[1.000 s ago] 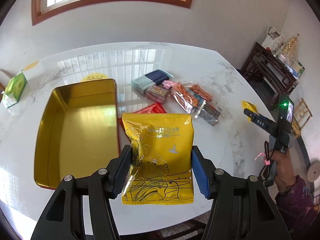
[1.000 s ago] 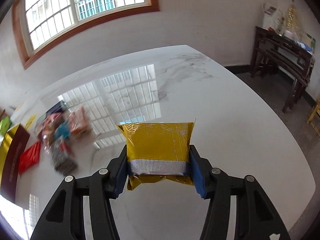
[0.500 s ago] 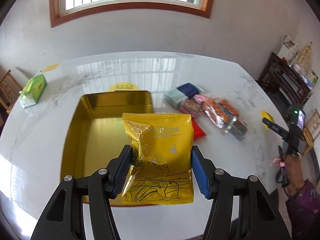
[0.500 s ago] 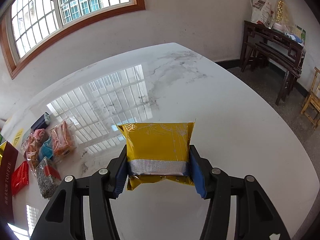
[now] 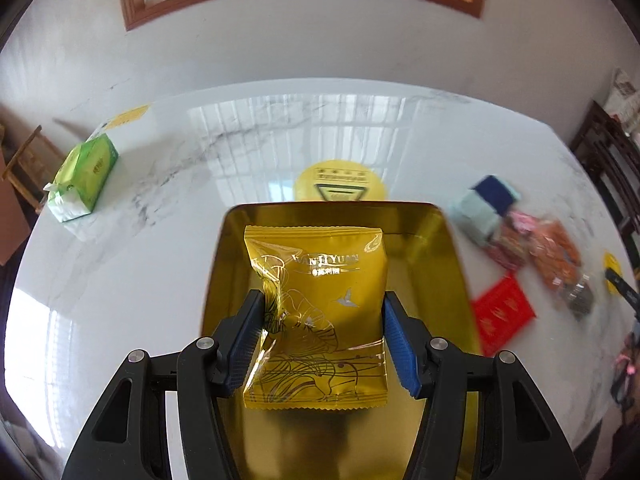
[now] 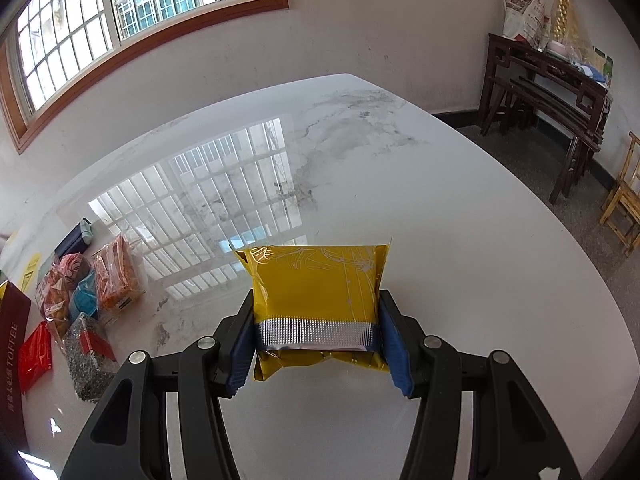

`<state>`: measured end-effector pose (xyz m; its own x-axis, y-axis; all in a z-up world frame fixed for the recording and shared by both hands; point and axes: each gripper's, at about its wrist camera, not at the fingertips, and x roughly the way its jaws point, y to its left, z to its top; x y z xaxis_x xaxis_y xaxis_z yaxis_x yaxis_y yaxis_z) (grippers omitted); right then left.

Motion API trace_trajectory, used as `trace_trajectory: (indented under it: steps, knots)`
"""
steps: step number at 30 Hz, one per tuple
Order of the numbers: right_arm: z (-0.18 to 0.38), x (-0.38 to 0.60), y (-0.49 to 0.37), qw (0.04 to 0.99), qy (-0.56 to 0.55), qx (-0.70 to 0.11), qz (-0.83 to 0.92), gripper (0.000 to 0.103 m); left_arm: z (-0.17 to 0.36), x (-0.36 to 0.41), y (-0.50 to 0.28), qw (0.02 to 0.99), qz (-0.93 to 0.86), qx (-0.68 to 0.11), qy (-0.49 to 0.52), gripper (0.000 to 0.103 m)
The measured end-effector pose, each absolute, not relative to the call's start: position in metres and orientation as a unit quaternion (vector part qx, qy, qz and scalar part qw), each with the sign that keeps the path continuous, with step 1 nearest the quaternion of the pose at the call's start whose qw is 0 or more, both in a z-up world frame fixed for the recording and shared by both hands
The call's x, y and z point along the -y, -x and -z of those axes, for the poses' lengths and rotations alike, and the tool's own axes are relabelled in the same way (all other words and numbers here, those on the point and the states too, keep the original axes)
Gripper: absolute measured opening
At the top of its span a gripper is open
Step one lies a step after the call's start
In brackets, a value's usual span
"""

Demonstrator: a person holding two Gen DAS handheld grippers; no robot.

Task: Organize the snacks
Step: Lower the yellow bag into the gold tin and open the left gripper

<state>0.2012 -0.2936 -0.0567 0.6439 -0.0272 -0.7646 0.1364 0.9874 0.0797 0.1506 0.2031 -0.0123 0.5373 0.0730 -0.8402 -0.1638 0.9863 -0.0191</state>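
Note:
My left gripper (image 5: 322,312) is shut on a gold snack packet (image 5: 318,300) and holds it above the open gold tin (image 5: 452,264), which lies right under it. My right gripper (image 6: 316,320) is shut on a second gold snack packet (image 6: 316,280), seam side up, above the bare white marble table (image 6: 440,220). A pile of loose snack packets (image 5: 536,248) lies right of the tin; it also shows at the left of the right wrist view (image 6: 84,292).
A green tissue pack (image 5: 82,178) lies at the table's far left. A red packet (image 5: 502,314) lies beside the tin. A round yellow sticker (image 5: 340,180) is behind the tin. A dark wooden side table (image 6: 548,80) stands by the wall at right.
My left gripper has swung left with its packet, from beside the tin to directly over it. My right gripper has drifted a little right, away from the snack pile, still holding its packet.

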Motion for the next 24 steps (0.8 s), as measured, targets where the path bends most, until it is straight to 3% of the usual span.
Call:
trace_trajectory:
  steps: [20, 24]
  knots:
    - [0.060, 0.291, -0.205, 0.902, -0.064, -0.425, 0.041, 0.053, 0.048, -0.216, -0.194, 0.859, -0.104, -0.501, -0.008, 0.060]
    - [0.059, 0.291, -0.204, 0.902, -0.064, -0.425, 0.041, 0.053, 0.046, -0.213, -0.194, 0.860, -0.108, -0.498, -0.028, 0.064]
